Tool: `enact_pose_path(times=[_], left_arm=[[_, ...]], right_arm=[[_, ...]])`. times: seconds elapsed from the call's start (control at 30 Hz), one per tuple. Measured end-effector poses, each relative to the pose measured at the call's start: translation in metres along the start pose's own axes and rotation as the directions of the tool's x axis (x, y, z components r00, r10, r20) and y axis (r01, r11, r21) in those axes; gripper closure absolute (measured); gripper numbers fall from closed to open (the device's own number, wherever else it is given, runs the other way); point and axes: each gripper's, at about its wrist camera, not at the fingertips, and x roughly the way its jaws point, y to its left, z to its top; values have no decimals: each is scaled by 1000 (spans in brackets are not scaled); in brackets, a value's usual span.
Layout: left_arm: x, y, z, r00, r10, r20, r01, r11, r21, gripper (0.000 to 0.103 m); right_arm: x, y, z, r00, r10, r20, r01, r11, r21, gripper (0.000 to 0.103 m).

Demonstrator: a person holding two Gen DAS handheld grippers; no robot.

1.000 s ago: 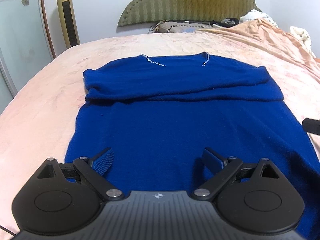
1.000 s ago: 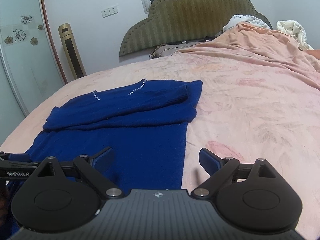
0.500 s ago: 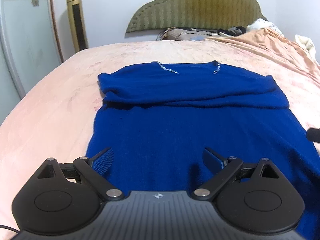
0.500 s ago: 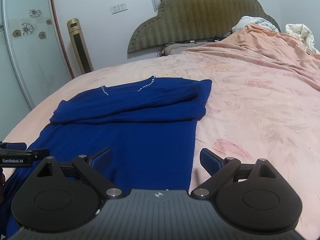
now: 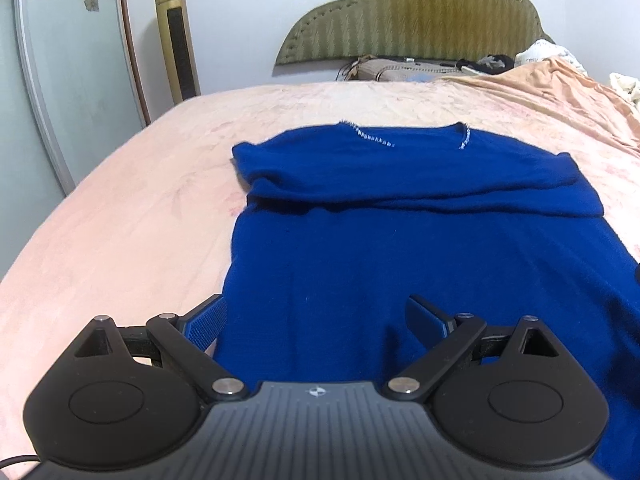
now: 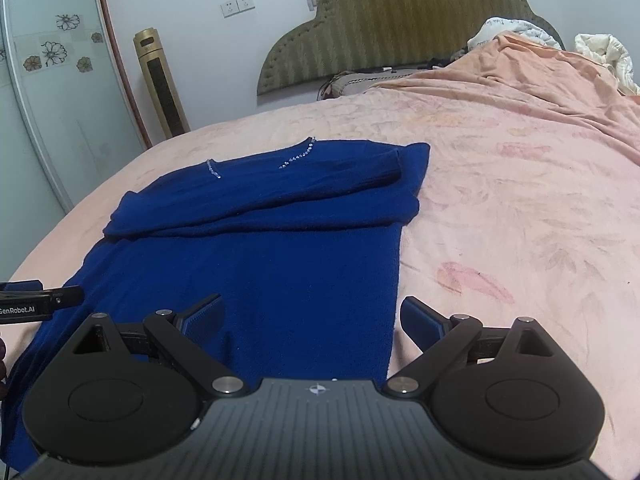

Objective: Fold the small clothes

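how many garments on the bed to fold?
1: a blue sweater spread flat on the pink bedspread, sleeves folded across its chest. White bundled fabric near the headboard may be bedding; cannot tell.

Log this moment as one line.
blue sweater flat on bed, sleeves folded in | left gripper open, near hem | right gripper open, near hem

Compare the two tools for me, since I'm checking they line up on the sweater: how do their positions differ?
The left tool straddles the left side edge of the dark blue knit sweater, one finger over the pink bedsheet; the right tool straddles the sweater's right side edge. The left tool's inner finger lies over sweater, as does the right tool's. Both are open, empty, near the hem.
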Motion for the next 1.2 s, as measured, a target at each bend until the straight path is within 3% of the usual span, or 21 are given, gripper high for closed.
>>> enact_pose_path(times=[0.13,0.3,0.57,1.2], left_arm=[[4,3,-1,999,-4,-36,4,1000,-13,7],[5,-2,2,997,66,-35,-66,998,12,7],[7,-3,5,995,93,-40,-93,996,16,7],[13,24,-3,987,140,-83,-137,990,40,7]], right_arm=[[-1,-4,-1,1000,-7,0,7,1000,9,7],[-1,-3,-1,1000,0,-14,0,1000,17,7],[-4,22,1,1000,-2,-7,1,997,-71,4],[-2,22,-1,1000,-8,-21,7,996,-87,8]])
